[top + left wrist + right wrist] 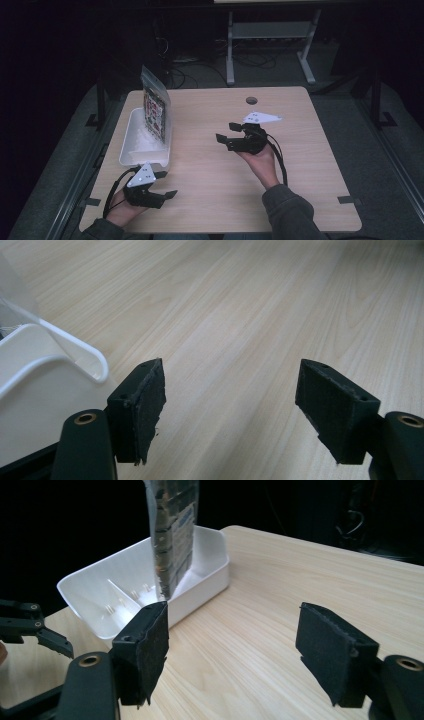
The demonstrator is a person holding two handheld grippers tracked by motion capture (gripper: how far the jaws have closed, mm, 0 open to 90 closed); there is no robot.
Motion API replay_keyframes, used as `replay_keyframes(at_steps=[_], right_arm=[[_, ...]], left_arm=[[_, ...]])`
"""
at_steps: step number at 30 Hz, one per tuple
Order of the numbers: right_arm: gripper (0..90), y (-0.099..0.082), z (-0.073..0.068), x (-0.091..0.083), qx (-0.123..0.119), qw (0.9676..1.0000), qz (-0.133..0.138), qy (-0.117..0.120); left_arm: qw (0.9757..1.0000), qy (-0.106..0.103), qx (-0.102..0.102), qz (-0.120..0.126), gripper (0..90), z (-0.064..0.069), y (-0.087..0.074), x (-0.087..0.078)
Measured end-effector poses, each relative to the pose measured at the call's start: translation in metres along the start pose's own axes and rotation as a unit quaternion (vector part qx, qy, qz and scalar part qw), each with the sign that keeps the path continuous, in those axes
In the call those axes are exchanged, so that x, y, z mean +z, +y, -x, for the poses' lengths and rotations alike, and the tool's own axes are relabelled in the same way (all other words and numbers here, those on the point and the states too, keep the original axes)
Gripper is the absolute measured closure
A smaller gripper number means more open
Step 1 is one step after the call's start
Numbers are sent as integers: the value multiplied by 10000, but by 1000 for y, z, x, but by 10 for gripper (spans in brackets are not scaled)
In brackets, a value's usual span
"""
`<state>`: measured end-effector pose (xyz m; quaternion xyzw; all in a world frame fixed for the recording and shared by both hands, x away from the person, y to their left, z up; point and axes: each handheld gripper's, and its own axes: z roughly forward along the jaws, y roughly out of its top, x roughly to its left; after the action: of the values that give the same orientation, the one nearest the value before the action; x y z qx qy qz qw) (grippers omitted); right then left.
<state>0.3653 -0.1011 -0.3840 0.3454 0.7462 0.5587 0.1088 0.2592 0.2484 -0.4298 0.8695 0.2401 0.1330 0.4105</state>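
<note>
- Left gripper (161, 185) sits at the table's (300, 150) near edge, just below the white tray (131, 131), jaws wide, nothing between them.
- Right gripper (226, 133) hovers mid-table, jaws spread wide and empty, pointing toward the tray.
- A clear packet (154, 107) stands upright in the tray.

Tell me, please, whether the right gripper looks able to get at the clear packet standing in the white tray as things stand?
Probably yes. The right gripper has its jaws open and empty, aimed towards the clear packet, with bare table between them. The packet leans upright above the white tray rim, so its upper part looks reachable. The left gripper sits off to the side.
</note>
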Motion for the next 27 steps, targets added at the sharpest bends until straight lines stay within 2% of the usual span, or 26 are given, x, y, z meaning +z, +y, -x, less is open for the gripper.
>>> replay_keyframes(at_steps=[6,11,18,21,27], right_arm=[[267,-7,9,-18,121,9999,-11,-4],[252,-13,15,-30,185,9996,-191,6],[253,-22,19,-48,119,9996,-259,-72],[247,-26,21,-55,154,9992,-364,-105],[254,-32,23,-68,146,9991,-388,-88]], left_arm=[[10000,24,-30,34,274,-2,-1,-2],[10000,8,-31,23,274,-2,-1,-1],[10000,-79,-19,-18,280,0,0,2],[10000,-78,-31,-12,279,0,0,2],[10000,-63,-30,-7,279,0,0,2]])
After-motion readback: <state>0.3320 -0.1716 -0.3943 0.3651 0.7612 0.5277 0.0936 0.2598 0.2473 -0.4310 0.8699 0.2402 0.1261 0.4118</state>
